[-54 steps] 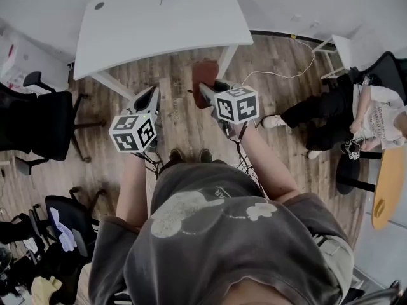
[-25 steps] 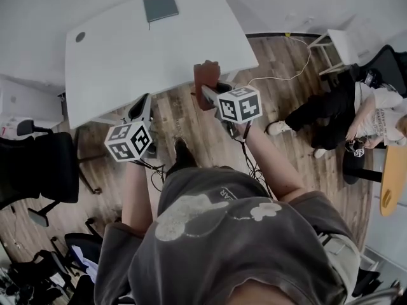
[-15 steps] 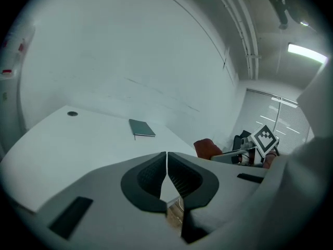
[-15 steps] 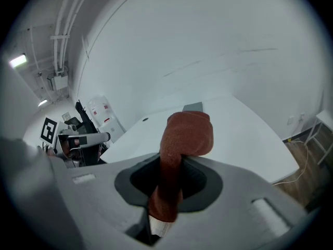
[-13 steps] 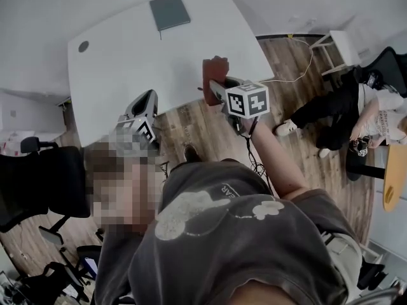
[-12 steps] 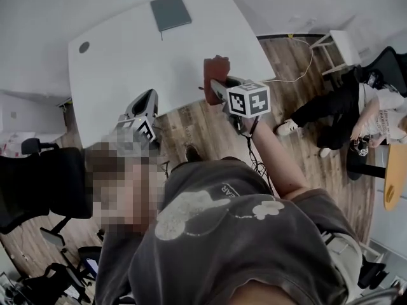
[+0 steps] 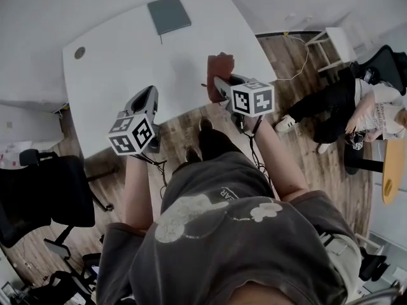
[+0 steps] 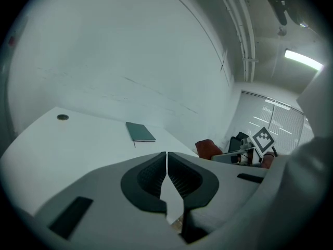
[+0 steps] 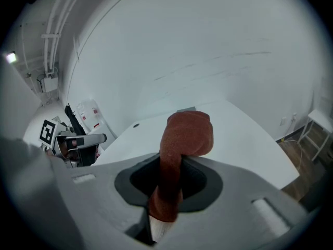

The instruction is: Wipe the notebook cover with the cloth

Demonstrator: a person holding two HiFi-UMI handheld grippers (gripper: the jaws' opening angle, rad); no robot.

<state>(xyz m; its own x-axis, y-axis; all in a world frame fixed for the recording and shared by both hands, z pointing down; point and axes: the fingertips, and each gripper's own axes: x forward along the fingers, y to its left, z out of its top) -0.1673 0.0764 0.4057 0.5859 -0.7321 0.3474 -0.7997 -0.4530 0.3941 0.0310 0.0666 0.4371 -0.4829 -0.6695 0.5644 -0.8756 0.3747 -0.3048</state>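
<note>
A dark grey-green notebook (image 7: 169,14) lies flat at the far side of the white table (image 7: 114,68); it also shows in the left gripper view as the notebook (image 8: 140,132). My right gripper (image 7: 219,84) is shut on a rust-red cloth (image 7: 220,65), held over the table's near right edge; the cloth (image 9: 179,150) sticks up between the jaws. My left gripper (image 7: 147,97) is shut with nothing in it, over the table's near edge; its pads (image 8: 166,178) meet. Both grippers are well short of the notebook.
A round cable hole (image 7: 79,53) sits at the table's left. A person (image 7: 356,107) sits on a chair at the right, with a small white stand (image 7: 331,43) near them. A black office chair (image 7: 38,189) stands at the left, on the wooden floor.
I have stepped closer to the table. Both grippers have moved forward, from over the floor to over the table's near edge, the right one still holding the cloth.
</note>
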